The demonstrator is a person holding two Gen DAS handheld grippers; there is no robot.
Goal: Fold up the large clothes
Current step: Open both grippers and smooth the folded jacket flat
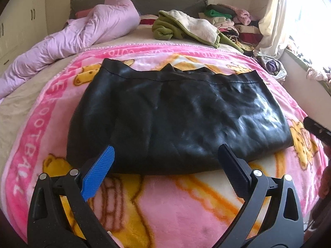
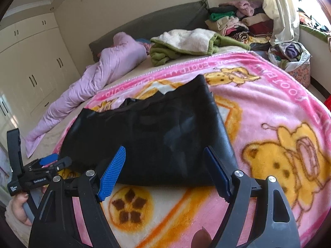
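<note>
A black leather-like garment lies folded flat on the pink cartoon blanket; it also shows in the right wrist view. My left gripper is open and empty, its fingertips hovering over the garment's near edge. My right gripper is open and empty, also over the near edge, toward the garment's right side. The left gripper shows at the left of the right wrist view, held in a hand. Part of the right gripper shows at the right edge of the left wrist view.
A rumpled lilac duvet lies at the bed's left. A green and cream garment and a stack of folded clothes sit near the headboard. A basket of clothes stands beside the bed under the window. Wardrobes line the left wall.
</note>
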